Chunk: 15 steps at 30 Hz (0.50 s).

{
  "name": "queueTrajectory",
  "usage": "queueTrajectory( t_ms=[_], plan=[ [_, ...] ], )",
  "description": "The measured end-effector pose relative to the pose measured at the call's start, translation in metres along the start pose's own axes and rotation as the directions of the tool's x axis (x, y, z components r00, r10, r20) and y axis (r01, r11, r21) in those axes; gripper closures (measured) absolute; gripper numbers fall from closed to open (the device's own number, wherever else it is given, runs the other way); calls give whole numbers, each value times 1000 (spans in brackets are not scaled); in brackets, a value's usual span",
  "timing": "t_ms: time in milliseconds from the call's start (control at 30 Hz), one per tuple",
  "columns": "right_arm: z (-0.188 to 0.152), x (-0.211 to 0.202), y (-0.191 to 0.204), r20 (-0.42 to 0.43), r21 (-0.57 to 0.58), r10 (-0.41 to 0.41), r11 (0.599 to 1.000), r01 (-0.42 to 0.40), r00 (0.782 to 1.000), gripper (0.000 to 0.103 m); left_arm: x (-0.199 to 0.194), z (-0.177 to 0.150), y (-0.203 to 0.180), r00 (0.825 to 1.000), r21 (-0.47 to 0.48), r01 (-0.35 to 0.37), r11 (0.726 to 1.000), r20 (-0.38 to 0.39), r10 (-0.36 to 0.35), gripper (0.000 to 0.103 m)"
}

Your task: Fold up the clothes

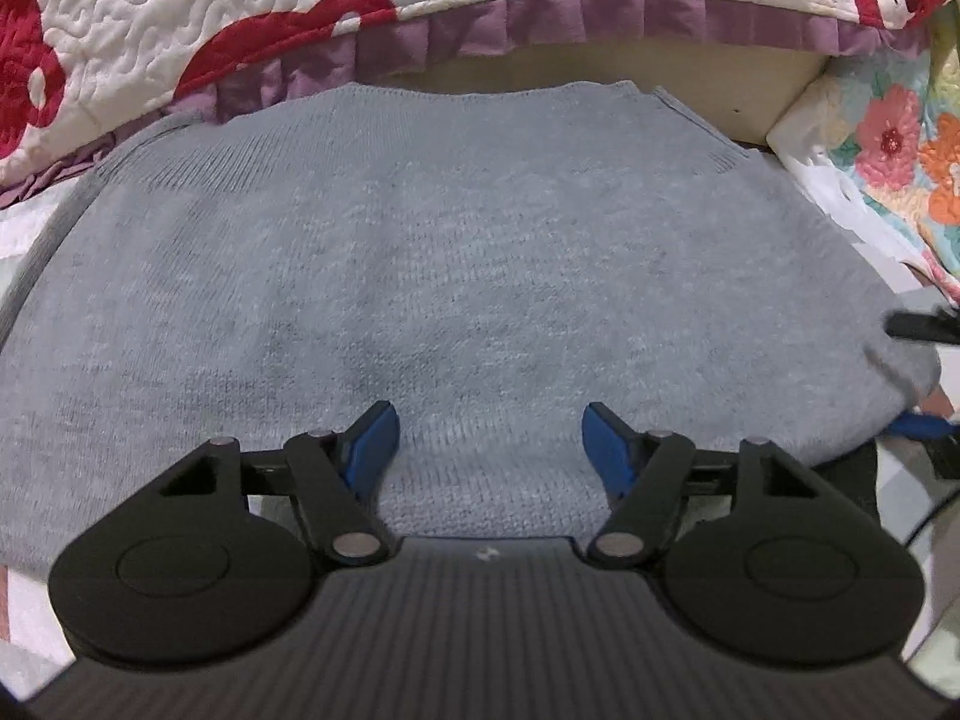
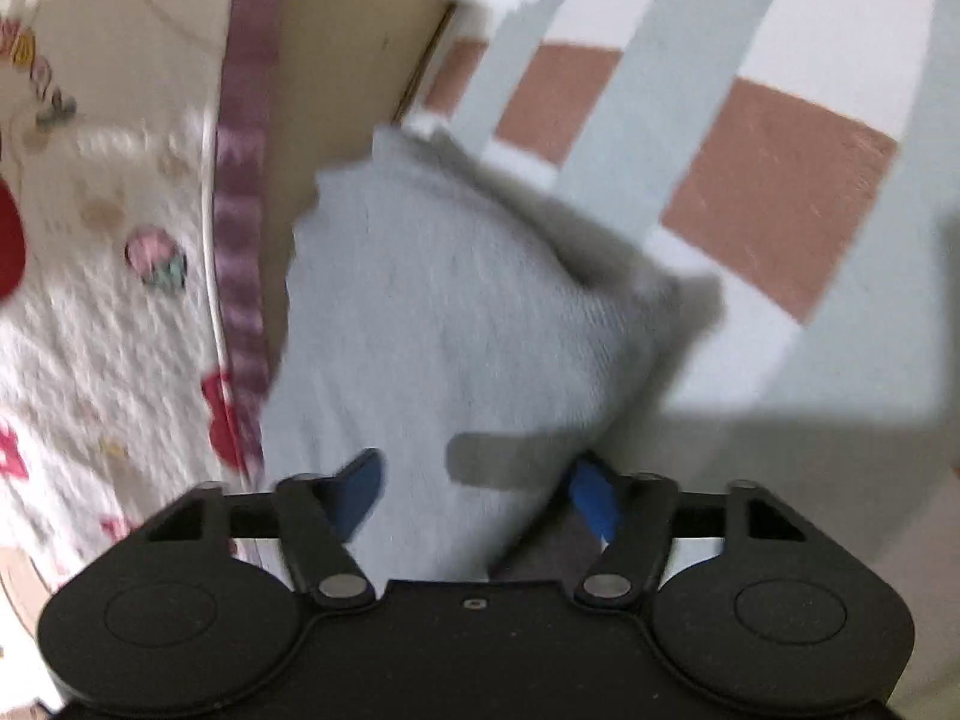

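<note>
A grey knitted sweater (image 1: 468, 240) lies spread flat and fills most of the left wrist view. My left gripper (image 1: 489, 438) hovers over its near hem, blue pads wide apart, with fabric beneath them and nothing pinched. At the right edge of that view my right gripper (image 1: 921, 372) straddles the sweater's corner, one finger above it and one below. The right wrist view is blurred. There the sweater (image 2: 450, 300) runs between my right gripper's (image 2: 477, 489) spread pads, and its edge passes by the right pad. No pad visibly presses on the cloth.
A white quilt (image 1: 240, 12) with red figures and a purple ruffle hangs behind the sweater, over a beige bed base (image 1: 600, 72). A floral cloth (image 1: 888, 138) lies at the far right. The sweater rests on a mat (image 2: 780, 180) checked in brown, white and pale green.
</note>
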State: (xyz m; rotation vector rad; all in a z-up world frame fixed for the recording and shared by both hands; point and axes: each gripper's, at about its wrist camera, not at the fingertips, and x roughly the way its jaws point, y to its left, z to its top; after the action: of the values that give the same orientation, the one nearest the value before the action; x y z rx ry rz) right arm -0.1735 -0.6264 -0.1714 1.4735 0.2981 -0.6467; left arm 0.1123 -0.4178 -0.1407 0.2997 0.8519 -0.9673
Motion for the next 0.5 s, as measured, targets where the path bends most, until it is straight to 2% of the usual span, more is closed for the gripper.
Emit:
queueTrajectory(
  t_ms=[100,200,267,333,367,400,433,500],
  plan=[
    [8,18,-9,64,80,49,995,-54,997,40,-2,-2,0,1000,-23,-4,1000,1,4,35],
    [20,40,-1,4,27,117,993,-117,993,39,-2,-1,8,1000,-98,16,995,2,-16,35],
    [23,48,7,-6,-32,122,992,-122,993,39,-3,1,16,999,-174,43,984,1,-43,35],
    [23,53,15,0,-71,125,990,-125,992,39,-3,3,20,998,-208,52,977,-7,-55,35],
    [24,55,19,2,-86,130,988,-129,992,43,-3,4,21,998,-219,55,974,-12,-58,35],
    [25,56,20,6,-91,137,987,-136,991,65,-2,4,20,998,-211,50,976,-15,-54,35],
    [28,56,19,10,-86,147,986,-146,989,79,-2,3,16,999,-184,39,982,-17,-42,35],
    [29,52,18,12,-83,179,981,-177,984,80,-2,1,8,1000,-140,18,990,-15,-20,35]
  ],
)
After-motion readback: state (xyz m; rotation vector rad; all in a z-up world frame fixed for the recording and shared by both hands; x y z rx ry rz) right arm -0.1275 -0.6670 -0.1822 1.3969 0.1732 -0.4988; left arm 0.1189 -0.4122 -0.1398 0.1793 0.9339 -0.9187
